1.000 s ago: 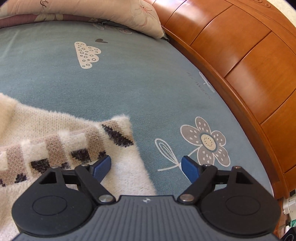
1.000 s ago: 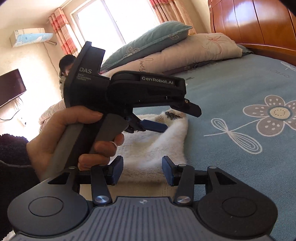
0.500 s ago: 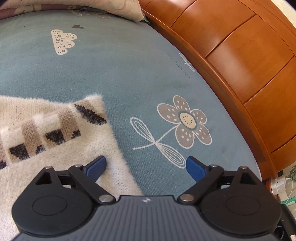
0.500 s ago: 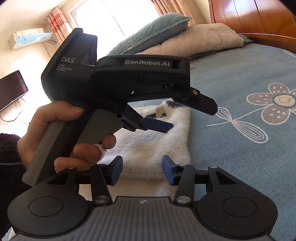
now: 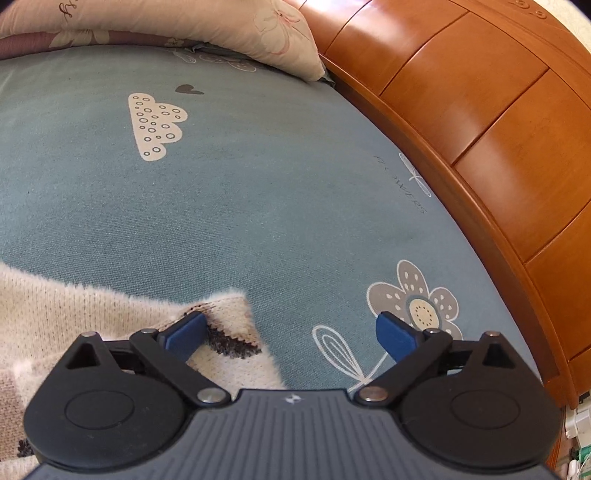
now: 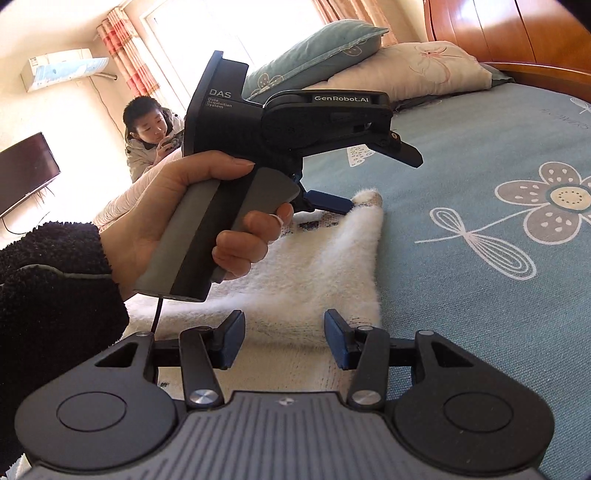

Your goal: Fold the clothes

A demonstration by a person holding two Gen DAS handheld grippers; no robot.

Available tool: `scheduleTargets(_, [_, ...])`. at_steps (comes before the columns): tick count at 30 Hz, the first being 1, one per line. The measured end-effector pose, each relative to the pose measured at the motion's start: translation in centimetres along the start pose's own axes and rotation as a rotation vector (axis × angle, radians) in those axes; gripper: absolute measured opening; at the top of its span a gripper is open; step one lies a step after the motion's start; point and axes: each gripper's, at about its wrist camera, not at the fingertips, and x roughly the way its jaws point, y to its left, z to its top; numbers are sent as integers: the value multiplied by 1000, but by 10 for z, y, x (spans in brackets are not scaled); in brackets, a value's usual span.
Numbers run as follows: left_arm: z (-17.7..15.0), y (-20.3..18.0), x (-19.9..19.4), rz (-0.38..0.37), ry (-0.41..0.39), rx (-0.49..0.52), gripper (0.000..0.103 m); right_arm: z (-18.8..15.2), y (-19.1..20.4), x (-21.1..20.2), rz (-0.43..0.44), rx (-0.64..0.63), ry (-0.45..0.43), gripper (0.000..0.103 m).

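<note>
1. Cream fuzzy sweater [image 5: 55, 317] lies on the teal bed sheet [image 5: 258, 192], in the left wrist view. The left tongs [image 5: 290, 332] are opening wide, nothing pinched; one blue pad overlaps the sweater's patterned corner. Beyond the sweater: one pillow [image 5: 166, 26], one wooden headboard [image 5: 480, 110].
2. Right wrist view: right tongs [image 6: 284, 341] stand half open over the sweater [image 6: 314, 266], gripping nothing. Only here: the left hand [image 6: 173, 218], two pillows, a seated person [image 6: 147, 136], television [image 6: 26, 170].
</note>
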Motion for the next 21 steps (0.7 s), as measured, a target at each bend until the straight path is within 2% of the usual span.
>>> scheduleTargets(4, [-8, -10, -20, -50, 8, 35, 97, 1, 2, -3, -3, 3, 1, 52])
scheduleTargets(10, [-38, -14, -42, -218, 67, 24, 98, -1, 0, -3, 1, 14, 1, 52])
scheduleTargets(12, [-47, -18, -36, -209, 93, 41, 98, -1, 0, -3, -1, 14, 1, 52])
scheduleTargets(16, [-56, -31, -23, -126, 98, 129, 99, 1, 1, -1, -9, 7, 4, 52])
scheduleTargets(18, [-53, -34, -29, -129, 106, 121, 99, 1, 2, -1, -11, 5, 6, 52])
scheduleTargets(21, [-50, -26, -44, -211, 103, 68, 99, 0, 0, -2, -4, -1, 11, 52])
